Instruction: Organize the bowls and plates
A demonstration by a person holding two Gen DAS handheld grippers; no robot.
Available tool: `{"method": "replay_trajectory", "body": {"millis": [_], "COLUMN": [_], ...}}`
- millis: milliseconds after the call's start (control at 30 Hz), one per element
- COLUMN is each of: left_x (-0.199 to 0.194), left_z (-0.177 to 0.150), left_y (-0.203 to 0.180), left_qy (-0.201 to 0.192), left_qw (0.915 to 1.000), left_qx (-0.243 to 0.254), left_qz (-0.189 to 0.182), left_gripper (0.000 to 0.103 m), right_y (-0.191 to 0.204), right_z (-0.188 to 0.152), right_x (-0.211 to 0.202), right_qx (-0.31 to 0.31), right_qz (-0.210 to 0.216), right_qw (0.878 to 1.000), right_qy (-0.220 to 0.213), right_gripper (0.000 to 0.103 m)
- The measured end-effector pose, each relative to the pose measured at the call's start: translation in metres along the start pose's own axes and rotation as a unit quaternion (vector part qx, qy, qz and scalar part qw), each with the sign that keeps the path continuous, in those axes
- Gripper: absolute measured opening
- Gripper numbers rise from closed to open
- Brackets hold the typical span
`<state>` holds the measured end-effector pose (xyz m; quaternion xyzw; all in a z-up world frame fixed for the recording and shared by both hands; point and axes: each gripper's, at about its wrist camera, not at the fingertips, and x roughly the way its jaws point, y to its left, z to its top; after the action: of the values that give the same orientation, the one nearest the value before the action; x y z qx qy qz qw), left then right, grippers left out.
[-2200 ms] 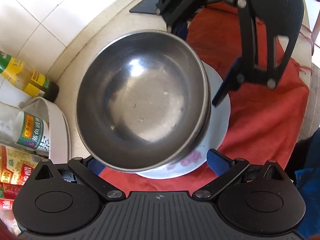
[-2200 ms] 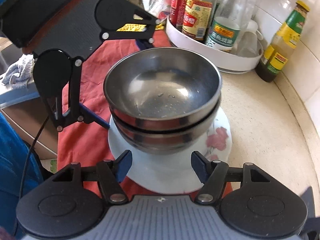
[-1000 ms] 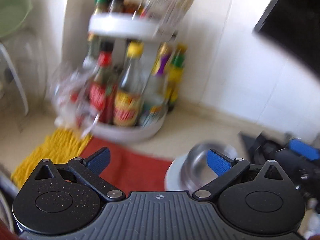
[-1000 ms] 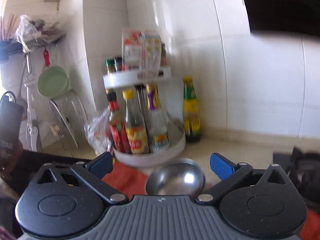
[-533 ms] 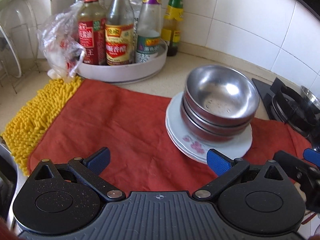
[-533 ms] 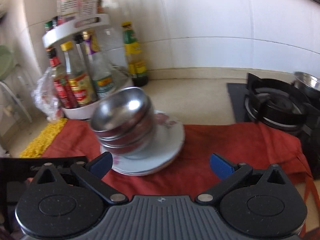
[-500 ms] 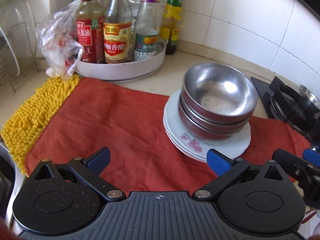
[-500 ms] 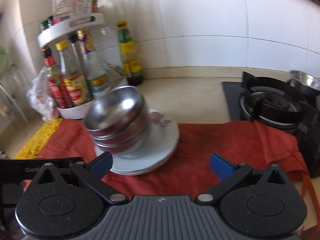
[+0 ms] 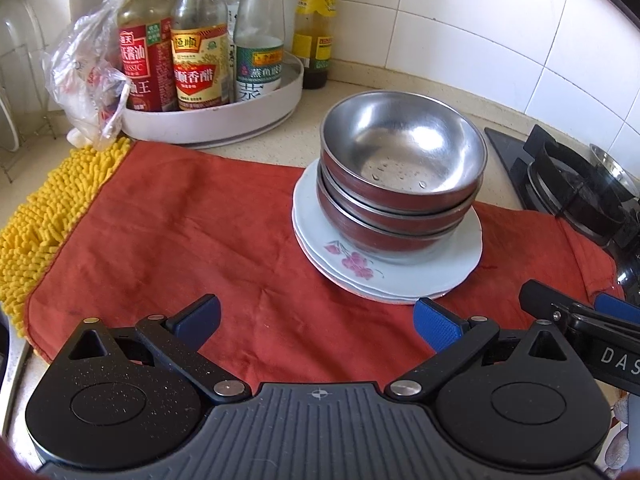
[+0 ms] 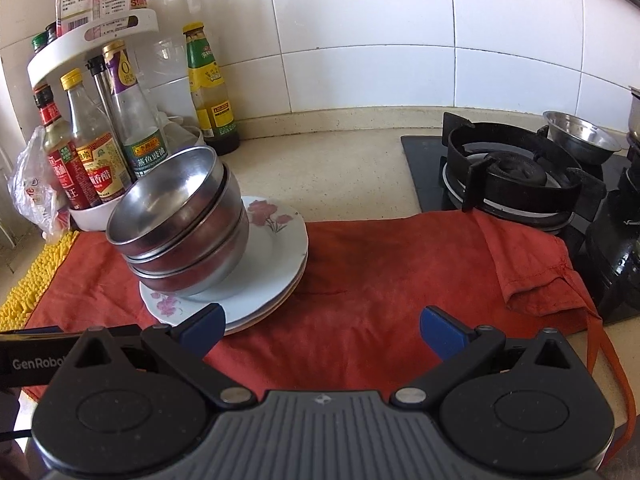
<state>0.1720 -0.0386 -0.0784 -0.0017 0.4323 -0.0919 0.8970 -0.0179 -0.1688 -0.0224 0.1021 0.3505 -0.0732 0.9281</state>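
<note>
White tiled wall (image 10: pixel 360 32) in daylight, beige speckled worktop (image 10: pixel 340 160), black gas hob (image 10: pixel 508 176) at its right edge, condiment rack (image 9: pixel 216 116) at the back left corner

Two black handheld grippers with blue-padded fingers.

The left gripper (image 9: pixel 316 318) had a ribbed dark-grey central body, flanked by two rounded black housings with circular recesses and triangular cut-outs. Black linkage arms, pinned with silver screws, carried textured blue fingertips (image 9: pixel 434 323). A small crosshair mark sat on the body's top edge. The right gripper (image 10: pixel 320 326) had the same build, with a paler grey ribbed body and blue fingertips (image 10: pixel 440 330). Seen from the left wrist view, its black side bore white letters "DAS". The left one's side read "GenRobo" in the right wrist view.
</note>
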Motion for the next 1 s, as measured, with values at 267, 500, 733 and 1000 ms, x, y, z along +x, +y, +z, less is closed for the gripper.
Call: {"method": "replay_trajectory", "body": {"millis": [267, 500, 733, 1000], "left_x": [0.001, -0.0001, -0.0033, -0.0023], "left_z": [-0.0017, -0.0028, -0.0027, -0.0015], "left_y": [0.0014, -0.0028, -0.0075, -0.0054], "left_qy": [0.006, 0.006, -0.005, -0.005], "left_qw": [1.0, 0.9998, 0.9991, 0.9989], "left_qx": [0.001, 0.012, 0.03, 0.035], "left_qz": [0.005, 0.018, 0.031, 0.032], "left_gripper": [0.103, 0.103, 0.103, 0.103], "right_y": [0.003, 0.003, 0.0015, 0.0028], "right_z": [-0.0031, -0.0052, -0.0062, -0.007], "right_x": [0.0001, 0.0005, 0.0002, 0.0017], "right_qx": [0.004, 0.007, 0.015, 0.02], "right_qz": [-0.002, -0.002, -0.001, -0.002], "right_qw": [1.0, 1.0, 1.0, 1.0], "right_qy": [0.004, 0.011, 0.013, 0.018], "right_gripper": [0.103, 0.103, 0.103, 0.103]}}
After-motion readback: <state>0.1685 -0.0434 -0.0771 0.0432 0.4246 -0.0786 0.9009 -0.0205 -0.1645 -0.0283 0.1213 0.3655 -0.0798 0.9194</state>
